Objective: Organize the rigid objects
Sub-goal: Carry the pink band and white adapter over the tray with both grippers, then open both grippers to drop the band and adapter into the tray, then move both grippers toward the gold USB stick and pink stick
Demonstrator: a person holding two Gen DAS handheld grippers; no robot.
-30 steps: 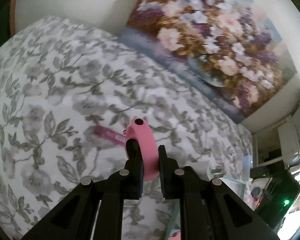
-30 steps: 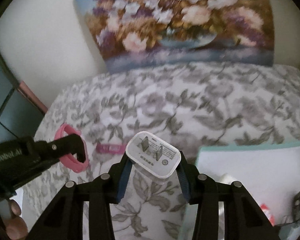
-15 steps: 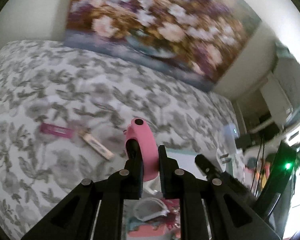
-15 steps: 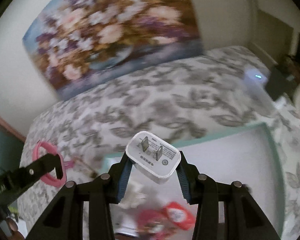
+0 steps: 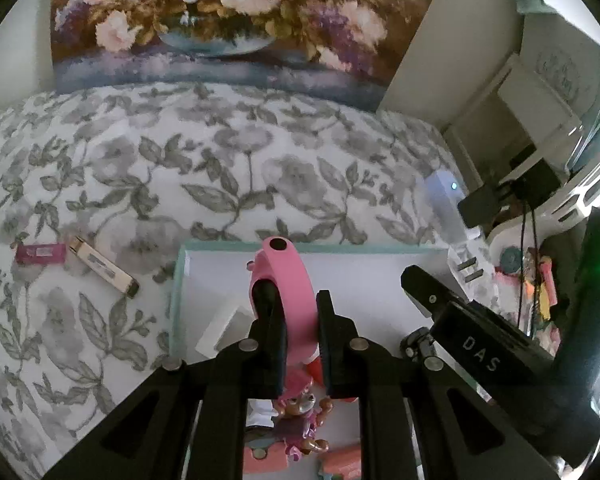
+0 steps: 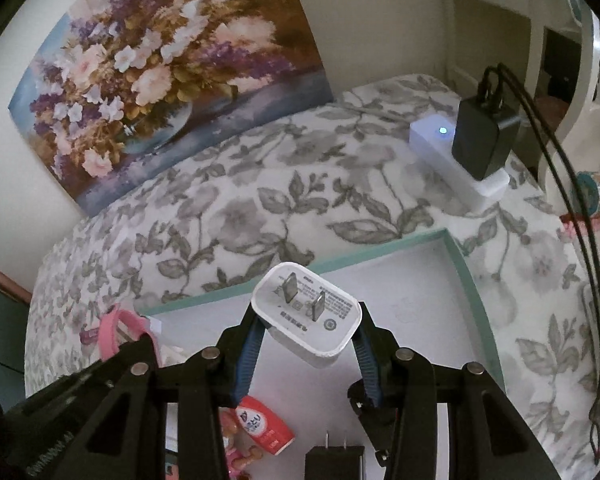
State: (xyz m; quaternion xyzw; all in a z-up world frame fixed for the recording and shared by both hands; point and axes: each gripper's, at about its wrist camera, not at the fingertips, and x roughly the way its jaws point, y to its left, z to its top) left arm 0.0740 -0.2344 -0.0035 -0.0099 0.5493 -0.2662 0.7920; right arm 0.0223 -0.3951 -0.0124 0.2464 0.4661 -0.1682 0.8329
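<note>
My left gripper [image 5: 296, 312] is shut on a pink ring-shaped band [image 5: 290, 280] and holds it above the white tray with a teal rim [image 5: 340, 247]. My right gripper [image 6: 306, 330] is shut on a white plug adapter [image 6: 306, 316], prongs up, above the same tray [image 6: 420, 280]. The pink band also shows in the right wrist view [image 6: 112, 332]. The tray holds a small doll [image 5: 300, 408], a red tube [image 6: 266, 424], a black plug [image 6: 334, 460] and a white block [image 5: 224, 328].
The tray lies on a grey floral bedspread [image 5: 220, 168]. A magenta stick [image 5: 40, 254] and a gold-and-white stick [image 5: 104, 270] lie on it to the left of the tray. A white power strip [image 6: 456, 164] with a black charger [image 6: 484, 136] lies at the far right.
Both grippers have swung to the right over the bed and now hang over the tray, each still holding its object.
</note>
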